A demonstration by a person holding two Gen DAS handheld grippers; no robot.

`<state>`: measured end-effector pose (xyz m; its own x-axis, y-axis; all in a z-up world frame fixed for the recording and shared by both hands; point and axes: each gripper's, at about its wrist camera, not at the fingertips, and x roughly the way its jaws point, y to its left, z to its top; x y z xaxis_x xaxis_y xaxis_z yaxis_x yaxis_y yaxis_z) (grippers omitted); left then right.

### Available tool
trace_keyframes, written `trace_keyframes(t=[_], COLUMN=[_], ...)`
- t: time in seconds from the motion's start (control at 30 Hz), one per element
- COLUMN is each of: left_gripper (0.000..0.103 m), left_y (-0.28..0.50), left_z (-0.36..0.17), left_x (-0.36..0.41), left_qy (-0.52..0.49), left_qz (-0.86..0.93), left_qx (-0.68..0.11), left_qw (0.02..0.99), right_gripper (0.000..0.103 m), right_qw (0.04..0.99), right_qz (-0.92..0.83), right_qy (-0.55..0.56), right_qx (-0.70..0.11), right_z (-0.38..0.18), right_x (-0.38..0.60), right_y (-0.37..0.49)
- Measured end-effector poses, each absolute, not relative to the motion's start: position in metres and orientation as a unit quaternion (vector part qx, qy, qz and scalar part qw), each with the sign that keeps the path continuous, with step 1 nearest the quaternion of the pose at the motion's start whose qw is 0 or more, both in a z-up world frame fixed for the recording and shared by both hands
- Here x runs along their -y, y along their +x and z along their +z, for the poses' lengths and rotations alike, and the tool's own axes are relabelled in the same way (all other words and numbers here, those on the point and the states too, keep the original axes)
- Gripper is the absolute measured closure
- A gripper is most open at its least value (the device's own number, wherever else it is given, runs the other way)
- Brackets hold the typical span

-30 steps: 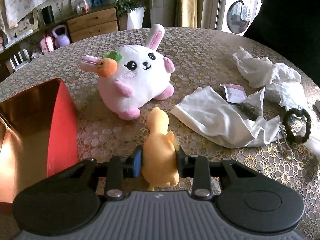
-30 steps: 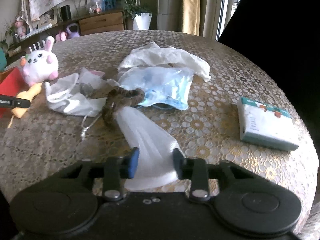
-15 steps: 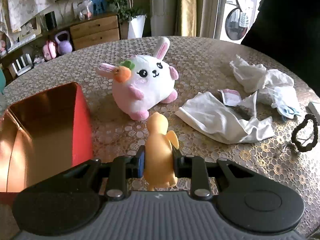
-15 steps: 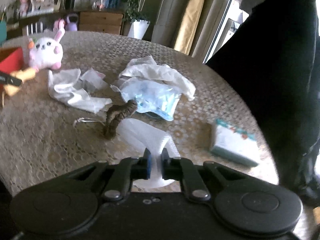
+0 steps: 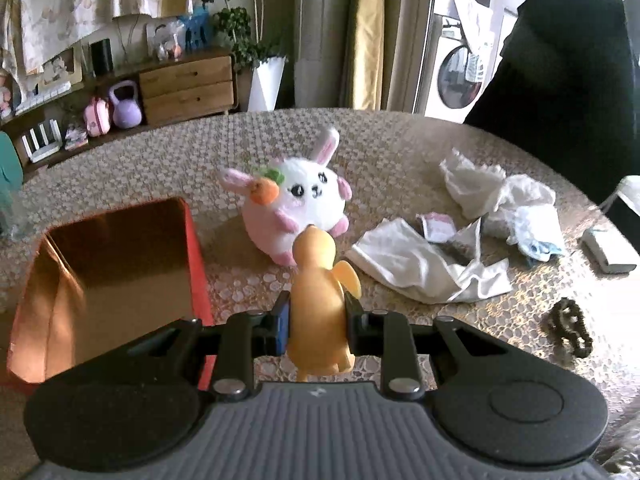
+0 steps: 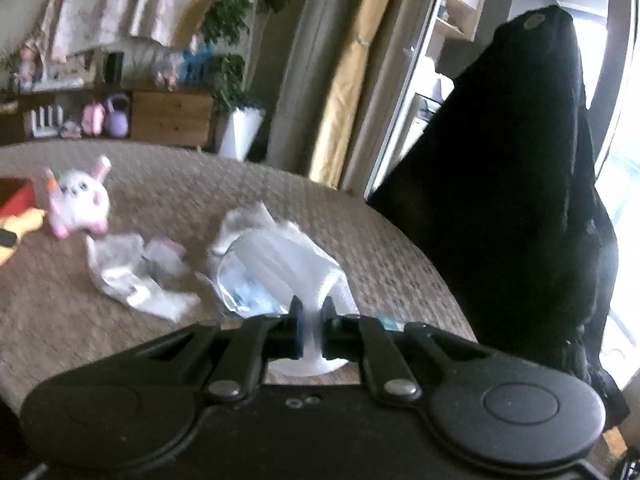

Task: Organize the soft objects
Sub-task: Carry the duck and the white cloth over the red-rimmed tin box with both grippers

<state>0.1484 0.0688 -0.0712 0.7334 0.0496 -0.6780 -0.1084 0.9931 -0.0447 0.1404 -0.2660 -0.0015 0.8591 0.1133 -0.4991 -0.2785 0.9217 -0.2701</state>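
My left gripper [image 5: 317, 314] is shut on a yellow plush duck [image 5: 316, 280] and holds it above the table, just right of the open red box [image 5: 196, 264]. Beyond the duck sits a white and pink plush bunny [image 5: 304, 196] with a carrot. My right gripper [image 6: 311, 328] is shut on a thin white sheer cloth [image 6: 332, 284], which hangs lifted over the table's right side. The right wrist view is blurred; in it the bunny [image 6: 80, 200], the duck [image 6: 20, 220] and the box [image 6: 16, 196] show far left.
On the lace-covered round table [image 5: 160, 160] lie a flat white cloth [image 5: 412, 264], a crumpled white cloth [image 5: 492, 188], blue masks [image 6: 256, 276], a dark hair scrunchie [image 5: 568, 332] and a tissue pack [image 5: 608, 248]. A large black garment [image 6: 520, 200] stands at the right edge.
Both grippers have risen. The left one lifted the duck off the table. The right one closed on the sheer cloth and raised it; the scrunchie that lay on the cloth now lies on the table.
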Motion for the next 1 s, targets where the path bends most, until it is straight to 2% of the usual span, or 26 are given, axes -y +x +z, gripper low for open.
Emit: trace_keyframes(t=[0.5, 1.0], left_gripper=[0.077, 0.077], left_y=[0.125, 0.116], left_z=[-0.019, -0.024], left_x=[-0.122, -0.21], left_qy=[-0.042, -0.065], left_qz=[0.049, 0.117], left_qx=[-0.345, -0.358], left_qw=[0.936, 0.924], right_gripper=[0.096, 0.096], right_qw=[0.935, 0.897], right_qz=[0.241, 0.331], right_qy=[-0.119, -0.123], right_qx=[-0.232, -0.265], right_z=[0.05, 0.039], right_x=[0.168, 0.026], right_y=[0.139, 0.156])
